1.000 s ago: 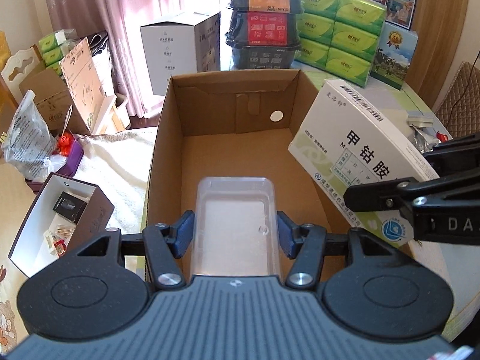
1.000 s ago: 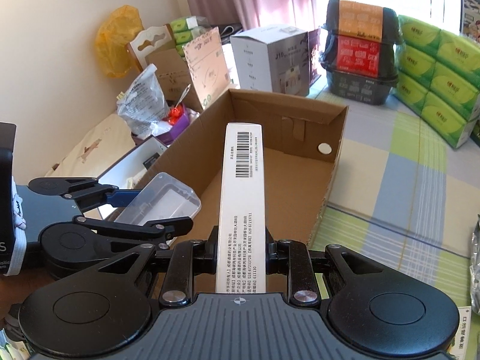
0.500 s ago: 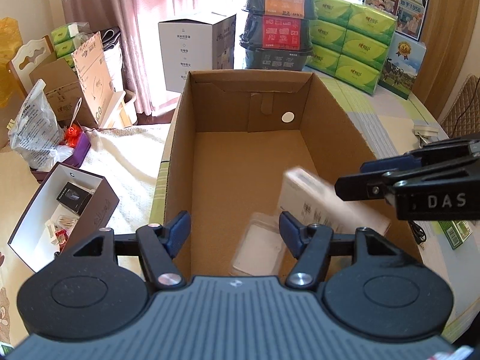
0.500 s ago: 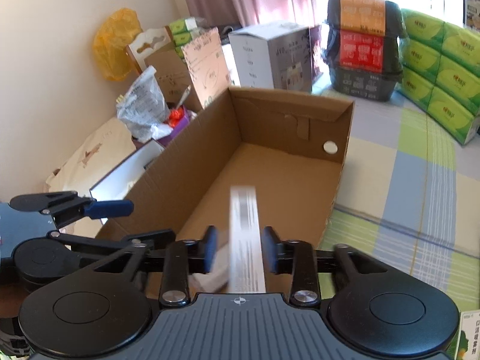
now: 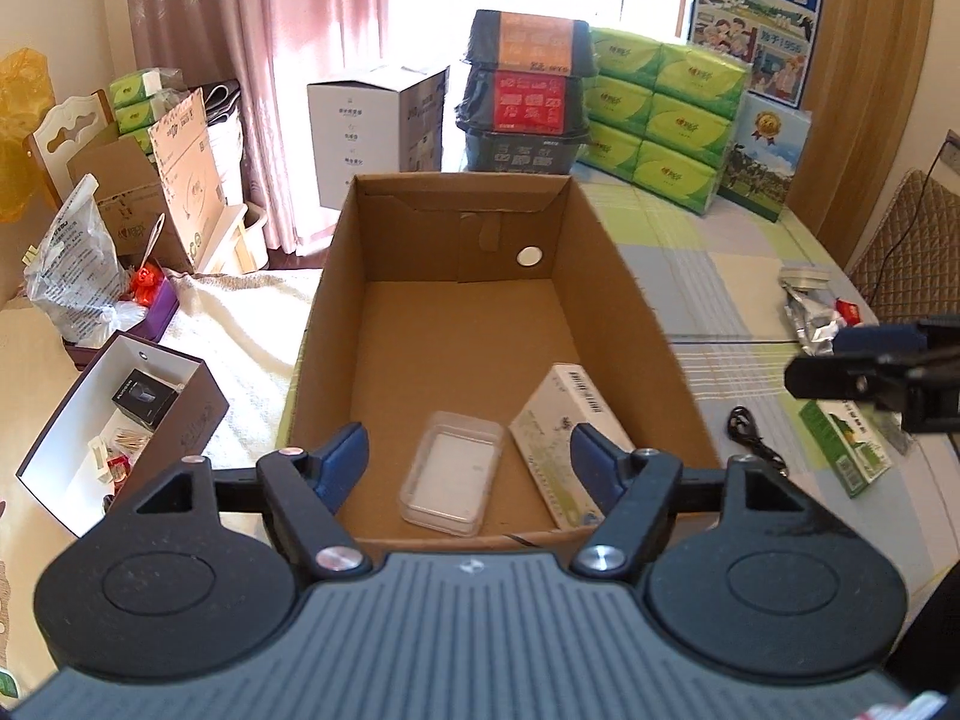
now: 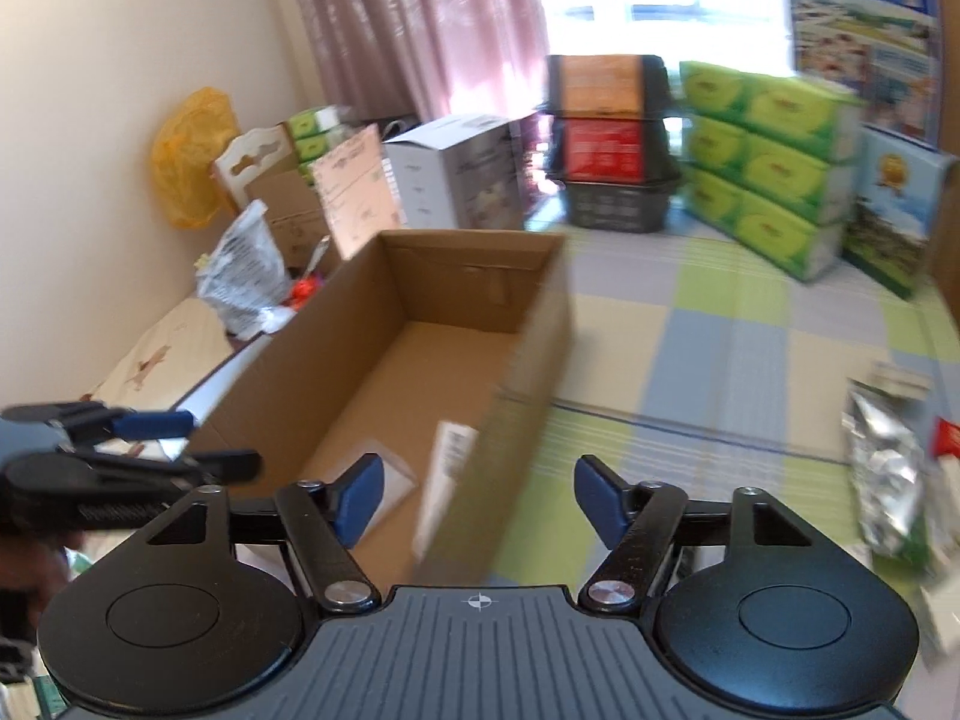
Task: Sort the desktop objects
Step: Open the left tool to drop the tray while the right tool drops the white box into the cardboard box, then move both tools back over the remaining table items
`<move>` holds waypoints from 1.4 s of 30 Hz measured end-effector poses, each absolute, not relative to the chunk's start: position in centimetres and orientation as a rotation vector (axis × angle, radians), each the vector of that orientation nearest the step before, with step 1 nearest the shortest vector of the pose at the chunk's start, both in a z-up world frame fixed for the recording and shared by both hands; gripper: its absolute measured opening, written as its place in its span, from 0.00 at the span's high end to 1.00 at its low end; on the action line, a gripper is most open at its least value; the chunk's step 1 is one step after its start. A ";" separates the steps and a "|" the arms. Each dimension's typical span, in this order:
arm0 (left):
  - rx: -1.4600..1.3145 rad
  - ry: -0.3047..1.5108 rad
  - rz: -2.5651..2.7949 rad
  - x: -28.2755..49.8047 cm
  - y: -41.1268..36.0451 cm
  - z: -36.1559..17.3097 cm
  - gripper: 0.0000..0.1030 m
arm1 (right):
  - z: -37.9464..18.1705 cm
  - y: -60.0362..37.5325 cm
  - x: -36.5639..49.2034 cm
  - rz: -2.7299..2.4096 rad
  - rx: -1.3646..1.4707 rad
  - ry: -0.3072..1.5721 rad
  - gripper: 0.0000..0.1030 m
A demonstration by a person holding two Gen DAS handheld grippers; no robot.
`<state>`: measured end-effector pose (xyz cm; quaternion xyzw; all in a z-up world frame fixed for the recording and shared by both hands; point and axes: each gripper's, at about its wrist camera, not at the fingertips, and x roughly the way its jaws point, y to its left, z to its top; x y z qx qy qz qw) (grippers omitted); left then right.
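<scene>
Both our jaws spread, empty. Clear plastic tray (image 5: 451,483) and medicine box (image 5: 561,444) lie inside cardboard box (image 5: 384,228), near its front wall. Foil pouch (image 5: 811,317) right of it: light, crinkly, slippery; pinch the sealed edge.

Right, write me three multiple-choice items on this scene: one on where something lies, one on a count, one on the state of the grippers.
1. Where does the clear plastic tray lie?
A. on the towel
B. in the cardboard box, left of the white medicine box
C. on the tissue packs

2. How many things lie in the cardboard box?
A. two
B. four
C. none

3. How do the left gripper and right gripper stand?
A. both shut
B. only the left open
C. both open, holding nothing

Answers: 1 B, the tray rests on the box floor beside the medicine box; 2 A, only those two show; 3 C, both jaws are spread with nothing between.
</scene>
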<state>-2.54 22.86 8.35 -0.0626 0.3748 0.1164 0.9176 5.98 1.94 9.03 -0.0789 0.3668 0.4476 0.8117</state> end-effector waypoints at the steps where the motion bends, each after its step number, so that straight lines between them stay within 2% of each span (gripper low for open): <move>1: -0.127 0.767 0.233 -2.8 22.3 8.6 0.31 | 8.9 0.9 5.8 0.941 -0.163 0.784 0.31; 8: -0.121 0.730 0.187 -4.2 17.7 9.7 0.20 | 8.1 -7.2 4.6 0.831 -0.156 0.776 0.20; 17: -0.112 0.710 0.080 -4.8 10.5 9.6 0.12 | 7.3 -16.0 3.8 0.697 -0.154 0.781 0.15; 25: -0.081 0.740 -0.012 -3.6 5.5 8.2 0.02 | 6.5 -21.0 4.0 0.619 -0.115 0.800 0.15; 42: -0.061 0.828 -0.023 1.6 1.2 3.4 0.02 | 3.3 -23.3 6.7 0.582 -0.069 0.827 0.15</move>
